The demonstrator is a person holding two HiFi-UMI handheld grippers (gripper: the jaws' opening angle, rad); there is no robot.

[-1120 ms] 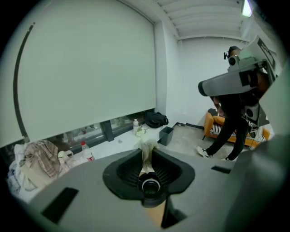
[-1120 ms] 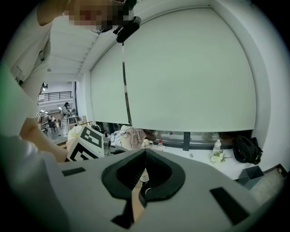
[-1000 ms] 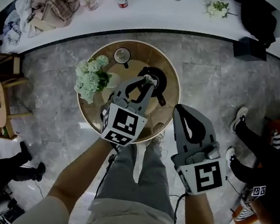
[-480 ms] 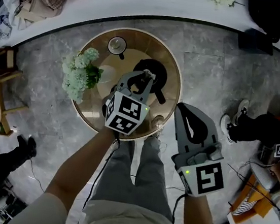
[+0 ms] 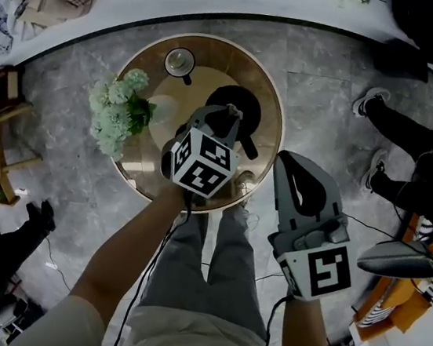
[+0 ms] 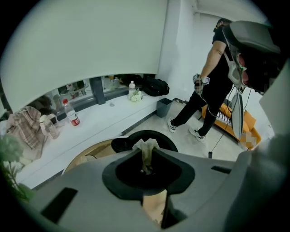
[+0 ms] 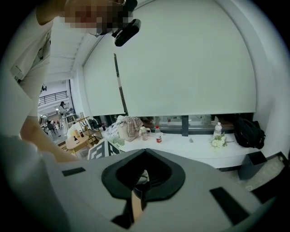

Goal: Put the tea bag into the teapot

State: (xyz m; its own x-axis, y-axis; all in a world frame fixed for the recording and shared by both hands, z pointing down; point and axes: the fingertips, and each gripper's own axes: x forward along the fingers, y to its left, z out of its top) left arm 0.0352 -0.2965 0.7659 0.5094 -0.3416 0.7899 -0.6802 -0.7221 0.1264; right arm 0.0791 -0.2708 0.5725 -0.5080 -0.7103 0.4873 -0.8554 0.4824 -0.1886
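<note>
1. The left gripper [image 5: 225, 116] is clamped on the tea bag [image 6: 145, 149], a crumpled pale bag pinched between its jaw tips and sticking up past them.
2. From the head view, those tips and the bag hang over the black teapot [image 5: 245, 105]. Whether the bag touches the pot cannot be told.
3. The teapot stands on the round table [image 5: 143, 176], a little right of its middle.
4. A bunch of pale flowers [image 5: 118, 112] sits at the table's left edge, and a cup [image 5: 179, 62] sits near its far edge.
5. The right gripper [image 5: 282, 158] is held off the table's right edge, over the floor. Its jaws are closed together with nothing between them.
</note>
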